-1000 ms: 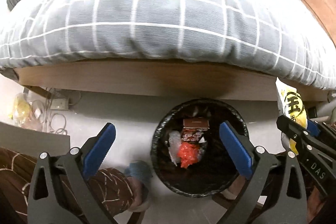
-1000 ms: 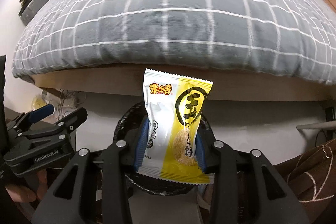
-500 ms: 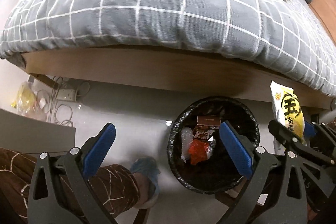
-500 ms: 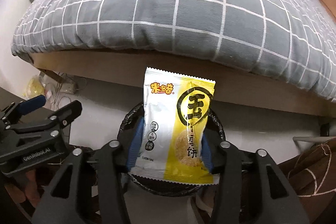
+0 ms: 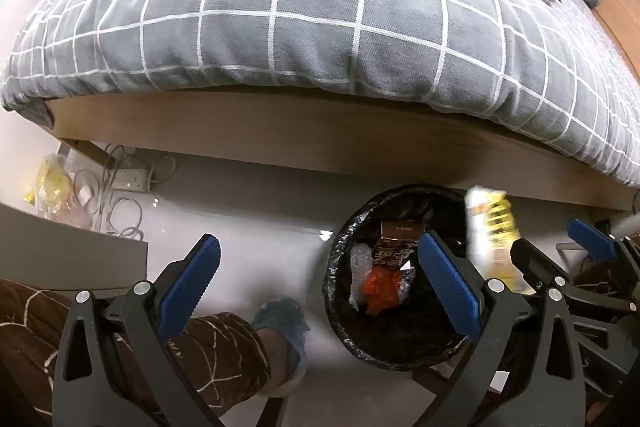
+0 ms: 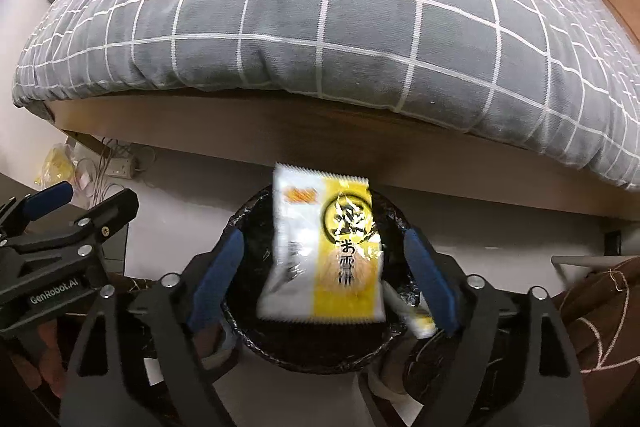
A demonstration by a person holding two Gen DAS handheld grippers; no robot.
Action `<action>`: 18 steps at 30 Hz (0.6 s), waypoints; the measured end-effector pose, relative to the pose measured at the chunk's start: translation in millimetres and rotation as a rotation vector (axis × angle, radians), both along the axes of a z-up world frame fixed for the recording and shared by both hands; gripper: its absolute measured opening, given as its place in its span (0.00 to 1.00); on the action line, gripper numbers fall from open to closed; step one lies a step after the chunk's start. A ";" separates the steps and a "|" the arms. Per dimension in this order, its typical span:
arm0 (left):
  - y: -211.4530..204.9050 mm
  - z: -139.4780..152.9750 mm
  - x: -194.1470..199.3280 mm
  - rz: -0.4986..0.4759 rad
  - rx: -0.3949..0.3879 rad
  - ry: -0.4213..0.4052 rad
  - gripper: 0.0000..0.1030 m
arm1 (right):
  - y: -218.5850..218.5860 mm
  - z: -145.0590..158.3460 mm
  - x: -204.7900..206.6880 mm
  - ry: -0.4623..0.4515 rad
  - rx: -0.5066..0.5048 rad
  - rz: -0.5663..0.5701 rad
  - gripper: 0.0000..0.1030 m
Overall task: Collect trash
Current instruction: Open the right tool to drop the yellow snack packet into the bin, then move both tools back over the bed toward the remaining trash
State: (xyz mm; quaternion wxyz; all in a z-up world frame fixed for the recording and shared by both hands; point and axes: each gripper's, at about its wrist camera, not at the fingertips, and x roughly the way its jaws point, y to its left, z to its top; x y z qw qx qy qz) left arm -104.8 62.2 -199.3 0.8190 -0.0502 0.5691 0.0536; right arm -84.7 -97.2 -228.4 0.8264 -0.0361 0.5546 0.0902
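Snack packet (image 6: 324, 247) – light, crinkly, slippery, best pinched by its sealed edge – hangs blurred above the bin (image 6: 256, 331) between the right gripper (image 6: 320, 275), spread wide; left gripper (image 5: 316, 287) gapes empty

yellow-white snack packet (image 6: 324, 247) blurred, apparently loose, upright above black-lined trash bin (image 6: 240, 315) holding wrappers.
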 end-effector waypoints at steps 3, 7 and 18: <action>1.2 3.7 -0.5 0.002 0.003 -0.008 0.94 | -8.5 6.6 -1.0 -0.015 0.000 -0.003 0.89; 2.0 10.2 -2.5 0.002 0.017 -0.021 0.94 | -13.1 12.4 -1.7 -0.021 0.012 -0.003 0.92; 5.2 23.4 -8.2 0.018 -0.004 -0.061 0.94 | -15.6 33.0 -5.3 -0.092 0.000 -0.029 0.93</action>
